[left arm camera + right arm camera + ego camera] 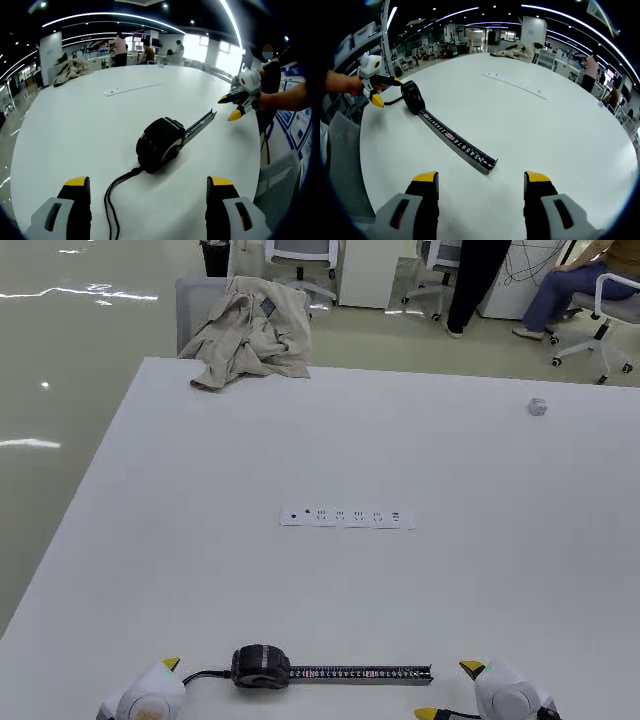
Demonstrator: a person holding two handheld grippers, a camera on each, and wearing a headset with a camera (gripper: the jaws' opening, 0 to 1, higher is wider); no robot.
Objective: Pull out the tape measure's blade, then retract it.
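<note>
A black tape measure (261,667) lies near the front edge of the white table (330,450), with its dark blade (360,674) pulled out to the right and a black strap trailing left. My left gripper (165,680) stands open just left of the case, a short gap behind the case (161,143), holding nothing. My right gripper (450,692) is open too, just beyond the blade's tip (487,164), apart from it. The case (413,97) and the other gripper (372,75) show at the left of the right gripper view.
A flat white power strip (347,517) is set in the table's middle. A beige jacket (250,330) lies crumpled at the far left edge over a chair. A small clear object (537,407) sits far right. Office chairs and seated people are beyond the table.
</note>
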